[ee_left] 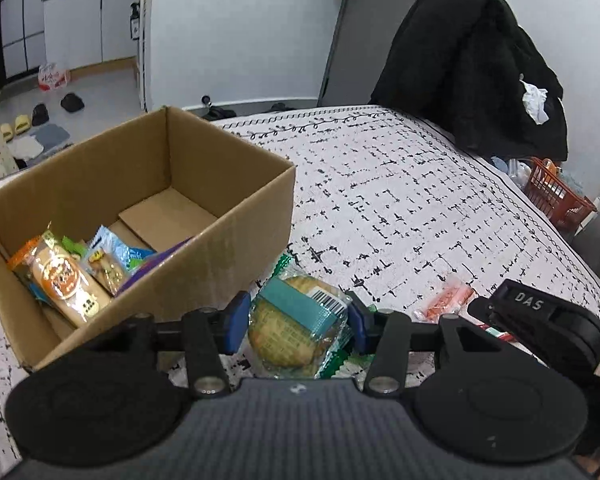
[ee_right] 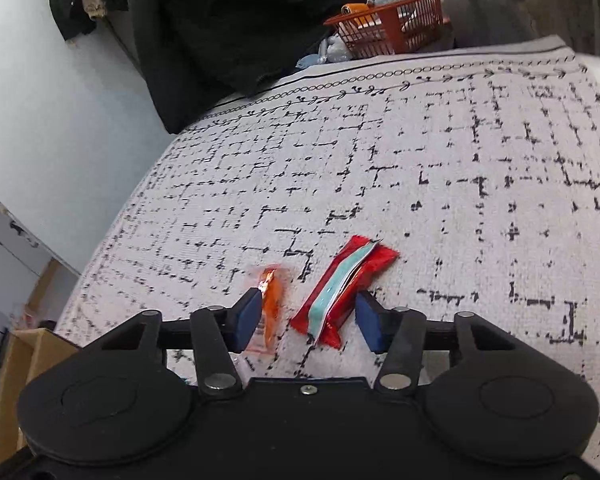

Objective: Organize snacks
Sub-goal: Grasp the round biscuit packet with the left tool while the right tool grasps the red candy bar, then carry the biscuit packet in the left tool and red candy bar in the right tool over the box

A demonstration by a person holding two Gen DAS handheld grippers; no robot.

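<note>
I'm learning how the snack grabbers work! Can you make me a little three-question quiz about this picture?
1. True or false: the cardboard box already has snacks inside.
2. What is the left gripper squeezing?
A) a round cracker pack
B) a banana
C) a spoon
3. Fill in: between the right gripper's blue pads lie a red wrapper and a small ____ packet.

Key
1. True. Several packets lie in its near corner.
2. A. Both pads press on its sides.
3. Orange. Both rest on the patterned cloth; the pads do not grip the red wrapper.
</note>
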